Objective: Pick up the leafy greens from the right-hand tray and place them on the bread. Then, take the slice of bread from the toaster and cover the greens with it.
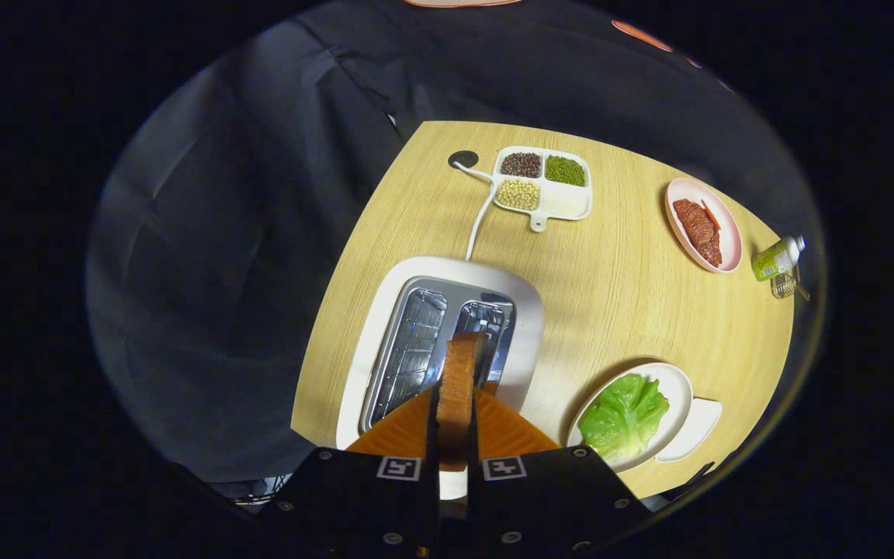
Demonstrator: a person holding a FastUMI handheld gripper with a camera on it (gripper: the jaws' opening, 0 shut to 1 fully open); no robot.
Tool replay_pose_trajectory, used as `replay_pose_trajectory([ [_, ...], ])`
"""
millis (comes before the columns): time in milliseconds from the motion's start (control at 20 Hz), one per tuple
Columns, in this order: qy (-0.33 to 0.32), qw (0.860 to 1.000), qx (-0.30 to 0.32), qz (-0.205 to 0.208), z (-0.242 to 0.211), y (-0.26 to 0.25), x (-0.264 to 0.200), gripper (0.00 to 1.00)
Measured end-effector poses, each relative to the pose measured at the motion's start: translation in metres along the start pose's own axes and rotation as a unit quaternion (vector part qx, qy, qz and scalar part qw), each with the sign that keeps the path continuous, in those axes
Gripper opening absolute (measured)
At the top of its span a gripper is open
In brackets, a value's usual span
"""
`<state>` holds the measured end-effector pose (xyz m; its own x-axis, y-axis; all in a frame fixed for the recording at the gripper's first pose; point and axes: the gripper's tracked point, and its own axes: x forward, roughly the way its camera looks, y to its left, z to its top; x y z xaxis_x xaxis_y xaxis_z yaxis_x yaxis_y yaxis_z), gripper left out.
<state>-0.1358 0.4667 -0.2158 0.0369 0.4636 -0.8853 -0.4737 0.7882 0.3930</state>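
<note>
**Bread slice out of the toaster, held above it**

I held the slice of bread [459, 388] on its edge. The gripper [453, 431] was closed on it, with one finger pressed on each flat side. I gripped it that way so it would not slip or fold. The slice hung over the white toaster [385, 326], just above the slots, and it looked clear of them.

The lettuce leaf [624, 415] lay on the round white plate [680, 388], to the right of the toaster and near the table's front edge. It covered what was under it, so I could not tell if the bottom bread was there. I think the leaf was already set down, and the slice in my gripper was meant to go on top of it. A small white dish [699, 427] touched that plate's far side.

Further back on the wooden table [618, 287] sat a white tray with beans [544, 184] in its little boxes. The toaster's white cord [480, 217] ran past it to a hole. A pink plate with meat [703, 225] stood well off to the right, with a small green bottle [777, 258] just beyond it.
</note>
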Motion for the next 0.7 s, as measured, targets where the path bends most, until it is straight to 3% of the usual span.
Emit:
replay_pose_trajectory([
  [350,-0.054,0.995,0.039,0.075,0.004,-0.011,-0.048,0.13],
  [700,-0.122,0.979,0.064,0.148,0.004,-0.037,-0.102,0.12],
])
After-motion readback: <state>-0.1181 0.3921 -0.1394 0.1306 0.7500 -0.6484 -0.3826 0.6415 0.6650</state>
